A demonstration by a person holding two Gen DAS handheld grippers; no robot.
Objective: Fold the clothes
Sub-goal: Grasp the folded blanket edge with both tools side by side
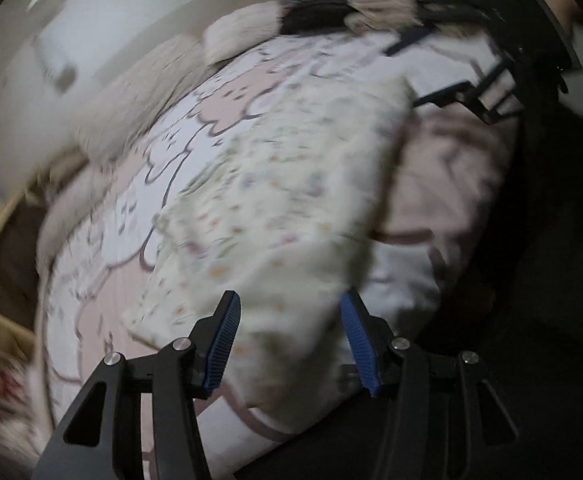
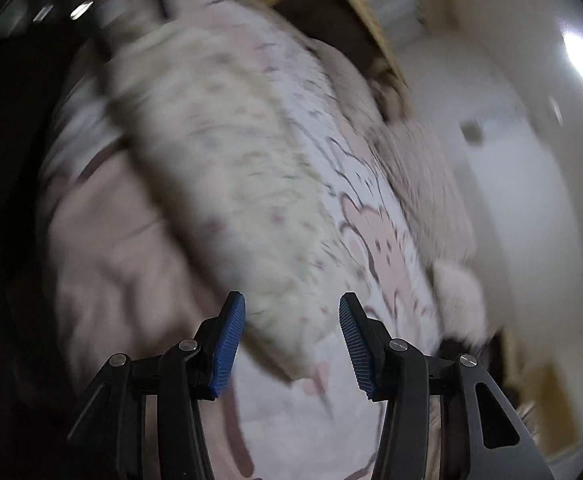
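A cream garment (image 1: 275,208) with small coloured prints lies on a pink and white cartoon bedspread (image 1: 163,160). My left gripper (image 1: 289,340) is open, its blue pads on either side of the garment's near end. In the right wrist view the same garment (image 2: 227,184) stretches away as a long folded strip. My right gripper (image 2: 291,340) is open above its near end. The other gripper (image 1: 471,96) shows at the garment's far end in the left wrist view. Both views are motion-blurred.
The bedspread (image 2: 379,232) covers a bed. A fluffy beige blanket (image 1: 147,92) lies along the far edge by the white wall (image 1: 91,32). A wooden frame (image 2: 355,4) and a dark opening lie beyond the bed. Dark clothing (image 1: 531,280) fills the right side.
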